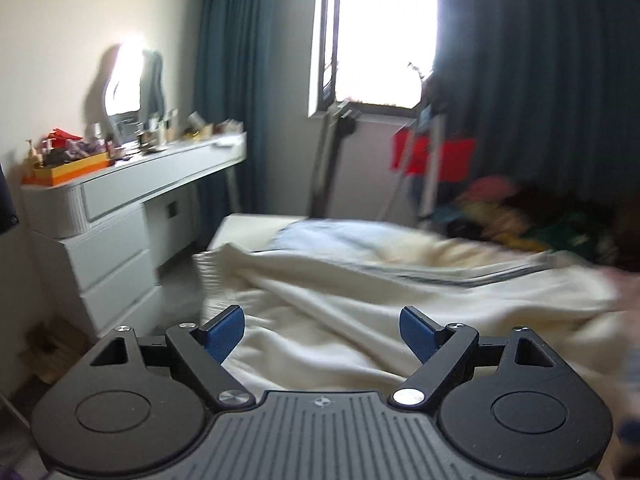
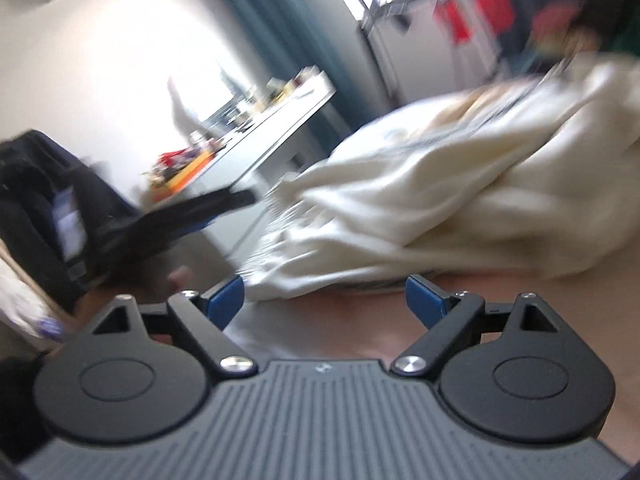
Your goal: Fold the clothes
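Note:
A cream cloth (image 1: 360,300) with a thin dark stripe lies rumpled on the bed, ahead of my left gripper (image 1: 322,334), which is open and empty above its near edge. In the right wrist view the same cream cloth (image 2: 440,200) lies bunched on a pinkish sheet (image 2: 360,320). My right gripper (image 2: 324,300) is open and empty, just short of the cloth's near edge. The other gripper, black (image 2: 160,220), shows at the left of that view, blurred.
A white dresser (image 1: 120,208) with clutter stands left of the bed. A pale blue pillow (image 1: 320,240) lies behind the cloth. A heap of coloured clothes (image 1: 520,220) sits at the right under dark curtains (image 1: 540,80). A red garment (image 1: 432,156) hangs on a rack.

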{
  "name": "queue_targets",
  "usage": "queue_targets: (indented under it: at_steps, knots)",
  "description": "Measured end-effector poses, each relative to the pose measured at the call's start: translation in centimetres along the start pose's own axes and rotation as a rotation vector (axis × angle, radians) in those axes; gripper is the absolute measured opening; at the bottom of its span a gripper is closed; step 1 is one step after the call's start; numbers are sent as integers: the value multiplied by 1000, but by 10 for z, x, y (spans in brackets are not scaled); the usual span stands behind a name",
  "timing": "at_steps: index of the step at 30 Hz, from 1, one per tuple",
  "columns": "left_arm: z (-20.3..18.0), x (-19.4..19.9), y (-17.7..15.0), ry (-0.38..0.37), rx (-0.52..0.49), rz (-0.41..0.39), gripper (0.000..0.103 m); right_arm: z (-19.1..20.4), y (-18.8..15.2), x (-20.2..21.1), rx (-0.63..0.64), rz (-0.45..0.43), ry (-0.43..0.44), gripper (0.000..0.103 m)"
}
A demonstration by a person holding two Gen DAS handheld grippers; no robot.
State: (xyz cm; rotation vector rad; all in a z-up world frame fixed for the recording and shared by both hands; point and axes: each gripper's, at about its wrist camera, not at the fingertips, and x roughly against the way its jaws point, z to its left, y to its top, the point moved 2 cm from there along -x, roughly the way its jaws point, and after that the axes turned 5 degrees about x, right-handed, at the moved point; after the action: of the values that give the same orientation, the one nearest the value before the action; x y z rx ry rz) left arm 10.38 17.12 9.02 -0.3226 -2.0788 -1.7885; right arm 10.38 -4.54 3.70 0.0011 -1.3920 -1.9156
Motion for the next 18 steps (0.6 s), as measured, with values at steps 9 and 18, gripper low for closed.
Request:
queue_targets:
  at_steps: [9, 18]
  knots:
    - [-71, 101, -59, -92, 100, 9, 90, -59, -19, 97, 9, -228, -210, 90]
    - [-101, 90, -84, -131, 146, 59, 90, -111, -46, 92, -119, -221, -271, 90]
